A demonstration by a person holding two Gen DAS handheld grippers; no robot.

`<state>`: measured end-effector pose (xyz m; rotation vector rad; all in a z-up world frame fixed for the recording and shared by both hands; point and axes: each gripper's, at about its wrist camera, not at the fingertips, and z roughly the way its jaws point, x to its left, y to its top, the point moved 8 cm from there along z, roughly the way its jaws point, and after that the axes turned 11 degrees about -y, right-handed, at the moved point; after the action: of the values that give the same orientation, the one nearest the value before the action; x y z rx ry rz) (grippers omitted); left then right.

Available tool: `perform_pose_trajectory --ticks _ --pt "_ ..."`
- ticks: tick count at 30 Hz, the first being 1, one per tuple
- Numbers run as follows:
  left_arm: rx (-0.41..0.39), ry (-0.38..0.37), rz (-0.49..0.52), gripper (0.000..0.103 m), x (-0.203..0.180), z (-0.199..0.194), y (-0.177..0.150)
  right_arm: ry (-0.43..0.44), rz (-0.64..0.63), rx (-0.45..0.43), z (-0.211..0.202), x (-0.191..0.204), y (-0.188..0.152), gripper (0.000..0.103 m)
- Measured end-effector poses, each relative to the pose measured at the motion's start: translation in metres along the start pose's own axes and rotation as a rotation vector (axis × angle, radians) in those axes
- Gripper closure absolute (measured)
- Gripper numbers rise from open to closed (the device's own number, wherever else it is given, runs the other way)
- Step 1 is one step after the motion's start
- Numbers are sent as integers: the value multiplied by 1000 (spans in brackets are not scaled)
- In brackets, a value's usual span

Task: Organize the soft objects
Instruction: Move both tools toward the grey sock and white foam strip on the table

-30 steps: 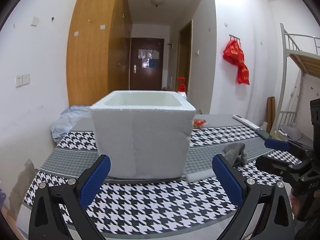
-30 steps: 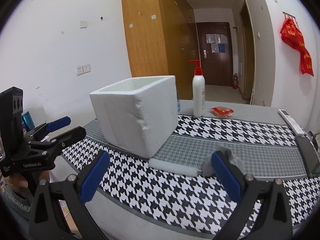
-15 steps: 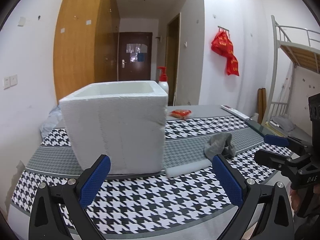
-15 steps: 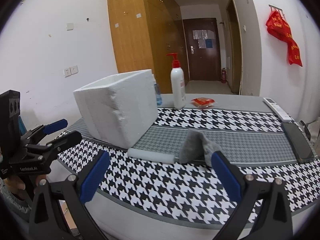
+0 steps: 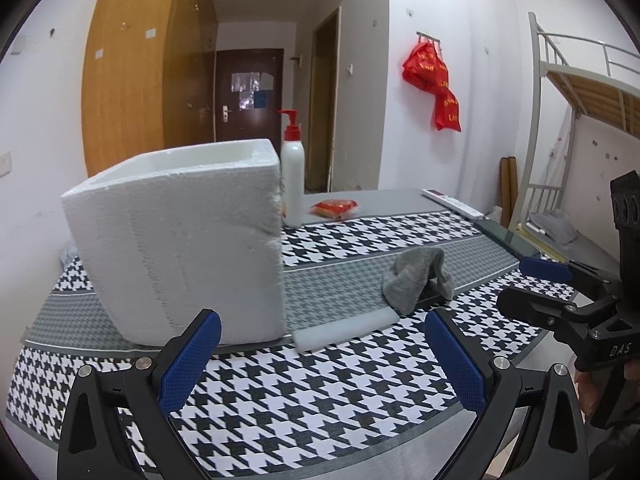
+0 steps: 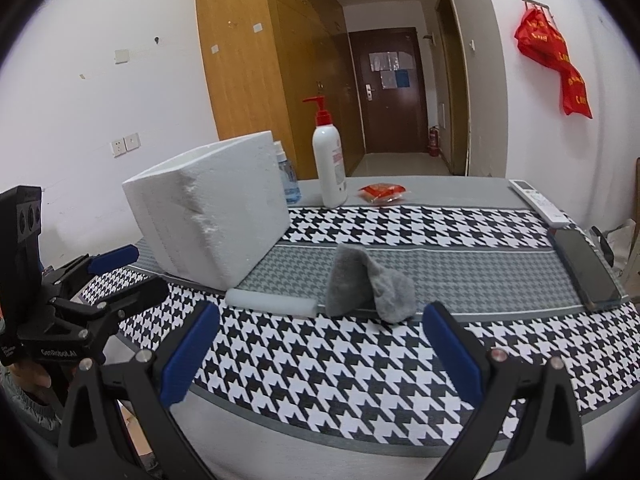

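Probably a dormitory room: metal bunk bed (image 5: pixel 580 92), wooden wardrobe (image 6: pixel 256 68), entrance door (image 6: pixel 386 92).

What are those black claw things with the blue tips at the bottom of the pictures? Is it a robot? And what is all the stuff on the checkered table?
It is not a robot. A person holds two grabbing tools, one in each hand, and each has a camera looking out between its blue jaws. One picture comes from the left gripper, the other from the right gripper. Both sets of jaws are wide open and hold nothing. On the table stand a white foam box and a pump bottle. A crumpled grey cloth and a white foam roll lie beside the box.
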<state>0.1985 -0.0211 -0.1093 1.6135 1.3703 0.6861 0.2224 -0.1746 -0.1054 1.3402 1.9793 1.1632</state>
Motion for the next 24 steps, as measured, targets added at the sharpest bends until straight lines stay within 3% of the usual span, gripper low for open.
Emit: perform_pose_trajectory --ticks 24 --pt "125 -60 47 1 -14 52 -7 -28 35 53 29 -30 -5 0"
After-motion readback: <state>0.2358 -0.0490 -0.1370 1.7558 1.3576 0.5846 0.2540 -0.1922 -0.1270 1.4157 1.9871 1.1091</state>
